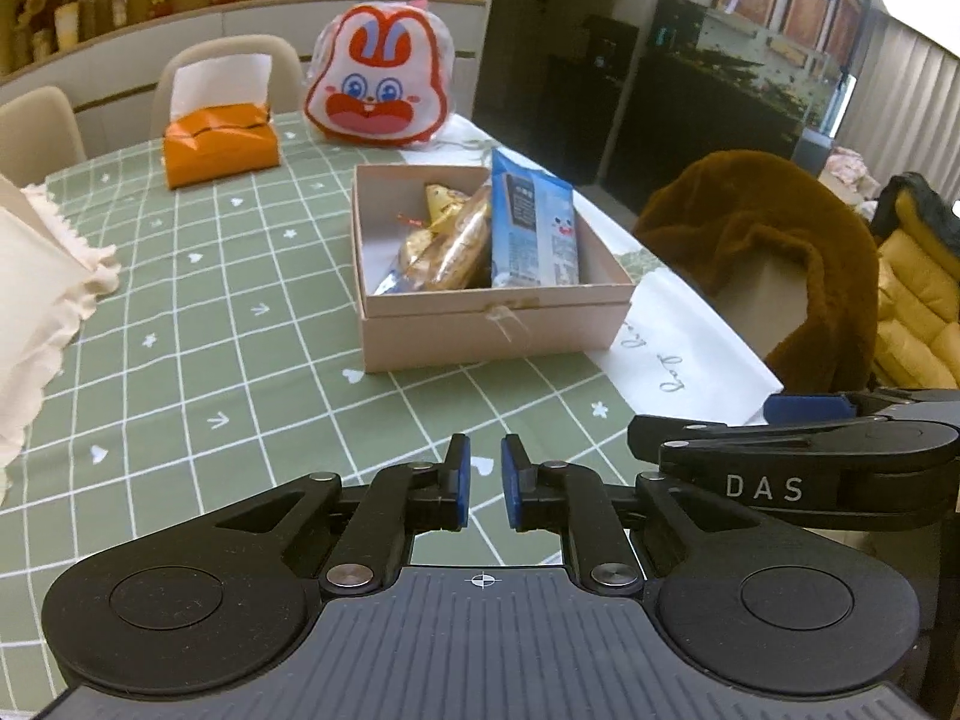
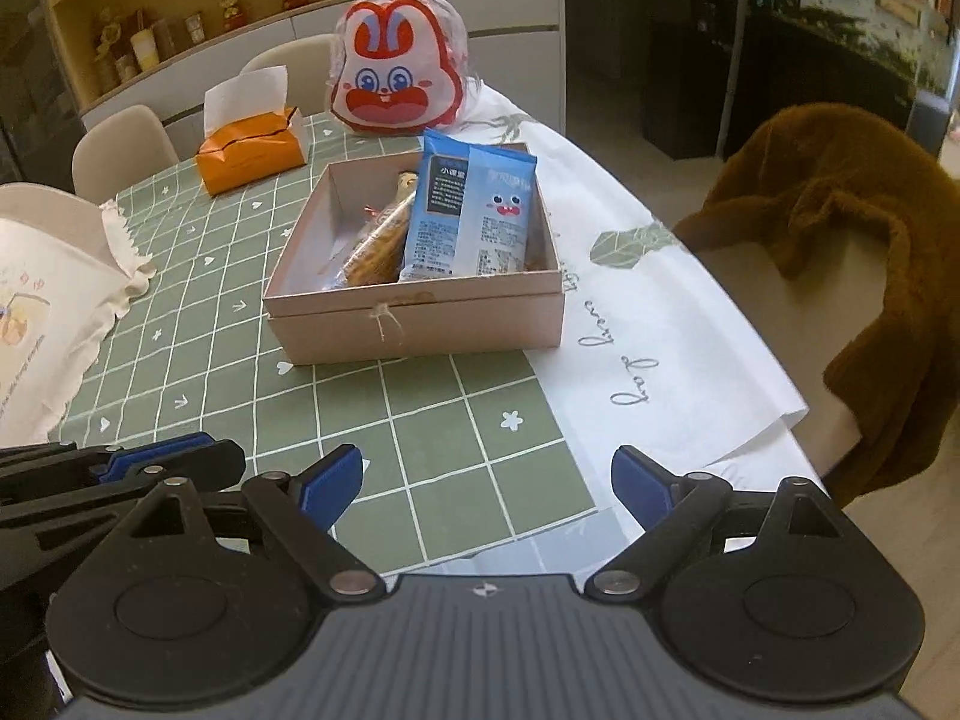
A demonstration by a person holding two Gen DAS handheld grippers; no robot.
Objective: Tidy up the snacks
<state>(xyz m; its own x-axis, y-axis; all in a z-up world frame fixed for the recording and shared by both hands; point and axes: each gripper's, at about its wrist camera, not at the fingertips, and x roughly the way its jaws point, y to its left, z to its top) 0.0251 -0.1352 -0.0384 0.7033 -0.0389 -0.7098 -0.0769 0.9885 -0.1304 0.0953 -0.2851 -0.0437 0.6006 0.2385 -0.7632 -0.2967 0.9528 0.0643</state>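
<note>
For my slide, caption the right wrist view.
Open right hand-held gripper faces pink box holding blue snack packet.
</note>
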